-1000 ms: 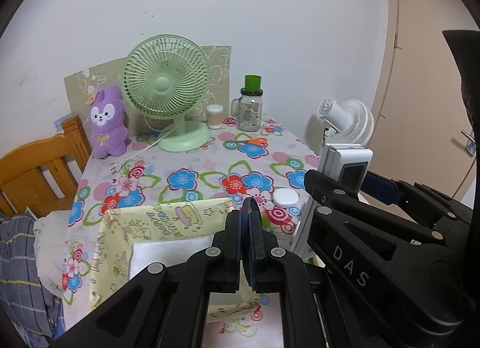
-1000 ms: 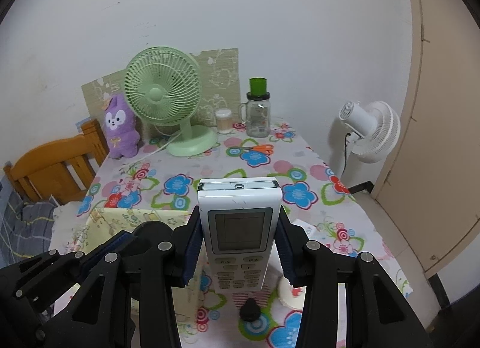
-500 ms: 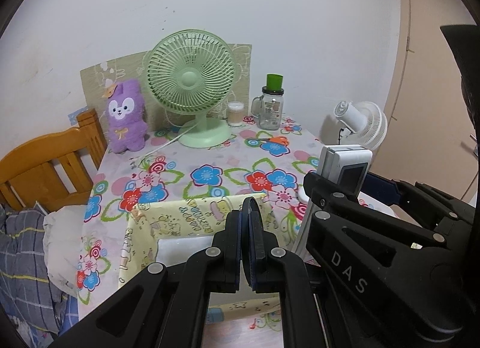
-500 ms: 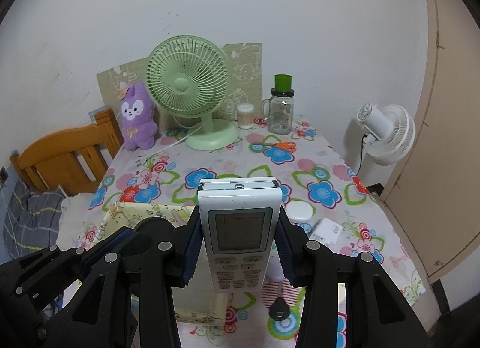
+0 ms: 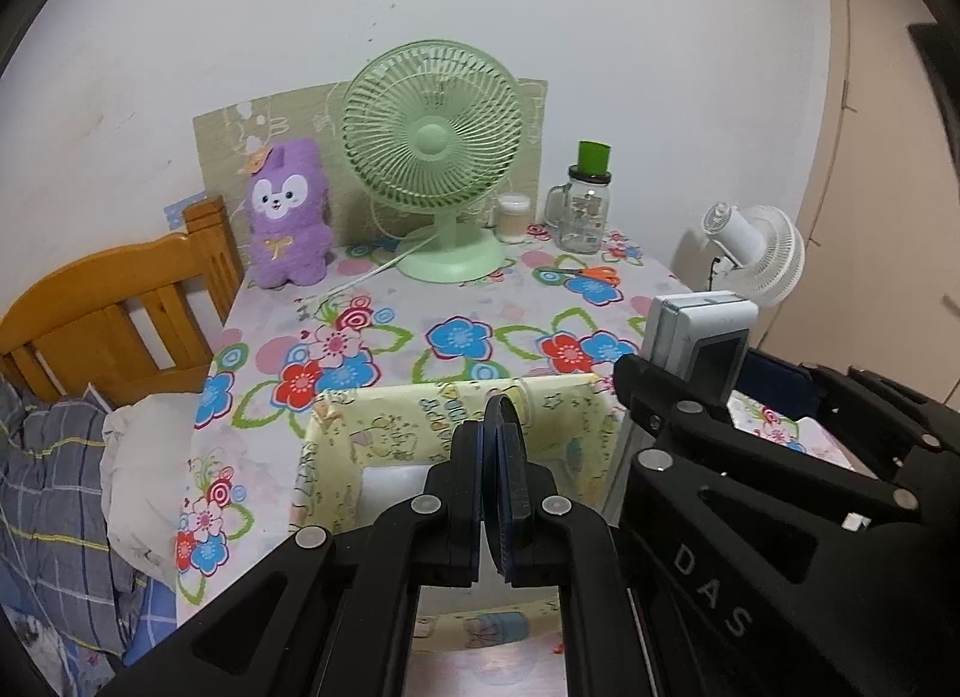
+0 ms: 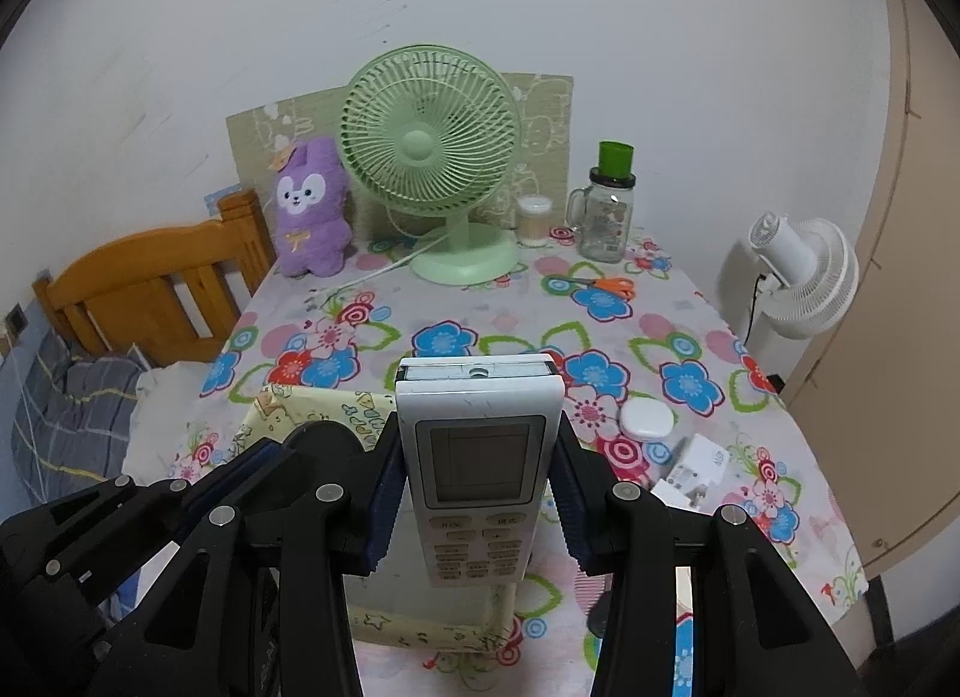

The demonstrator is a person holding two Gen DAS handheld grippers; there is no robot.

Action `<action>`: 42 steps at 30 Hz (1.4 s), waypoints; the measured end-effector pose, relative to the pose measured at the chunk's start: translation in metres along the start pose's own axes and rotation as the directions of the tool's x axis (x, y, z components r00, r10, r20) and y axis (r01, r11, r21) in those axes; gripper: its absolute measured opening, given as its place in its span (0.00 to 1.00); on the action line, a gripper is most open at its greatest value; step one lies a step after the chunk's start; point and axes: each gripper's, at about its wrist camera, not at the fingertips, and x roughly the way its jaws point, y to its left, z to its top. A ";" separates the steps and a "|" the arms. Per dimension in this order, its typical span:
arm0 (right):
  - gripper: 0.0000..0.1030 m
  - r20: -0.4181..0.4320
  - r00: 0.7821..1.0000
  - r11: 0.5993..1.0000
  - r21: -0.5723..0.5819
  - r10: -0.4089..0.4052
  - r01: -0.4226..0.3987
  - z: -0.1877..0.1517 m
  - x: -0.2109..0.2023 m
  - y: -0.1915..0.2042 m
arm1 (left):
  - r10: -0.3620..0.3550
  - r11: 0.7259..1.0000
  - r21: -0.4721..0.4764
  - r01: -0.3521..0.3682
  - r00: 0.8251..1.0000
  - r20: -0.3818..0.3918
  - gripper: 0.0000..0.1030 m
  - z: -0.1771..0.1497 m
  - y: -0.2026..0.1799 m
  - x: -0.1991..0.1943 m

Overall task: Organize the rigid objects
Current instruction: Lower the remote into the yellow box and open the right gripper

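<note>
Your right gripper (image 6: 477, 493) is clamped on a white remote control (image 6: 477, 457), held upright at the centre of the right wrist frame, its grey screen facing you with rows of pale buttons below and a flat grey end on top. In the left wrist frame the same remote (image 5: 699, 337) sits at middle right, pinched between the black fingers. Your left gripper (image 5: 495, 457) is squeezed fully closed with nothing between its pads, low in the centre of its frame, above a yellow patterned box (image 5: 456, 403) on the flowered tablecloth (image 5: 384, 313).

Compared with a second ago, the green fan (image 6: 429, 156) and purple plush toy (image 6: 312, 205) sit further right in both views, more of the wooden chair (image 6: 150, 283) shows at left, and a white charger (image 6: 699, 466) has come into sight at lower right.
</note>
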 end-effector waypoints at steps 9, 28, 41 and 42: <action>0.46 -0.029 0.999 0.999 -0.019 0.033 -0.033 0.000 0.009 0.016 | 0.017 0.999 -0.028 -0.017 1.000 -0.012 0.01 -0.002 0.019 0.008; 0.46 -0.189 0.980 0.997 -0.010 0.067 -0.071 -0.023 0.059 0.027 | 0.076 0.996 -0.045 -0.082 0.990 -0.117 0.02 -0.030 0.036 0.053; 0.47 -0.264 0.963 0.997 -0.035 0.056 -0.067 -0.031 0.095 0.037 | 0.075 0.991 -0.093 -0.095 0.978 -0.197 0.02 -0.039 0.050 0.079; 0.48 -0.268 0.962 0.997 -0.031 0.056 -0.067 -0.030 0.097 0.037 | 0.077 0.991 -0.097 -0.097 0.978 -0.195 0.03 -0.038 0.051 0.080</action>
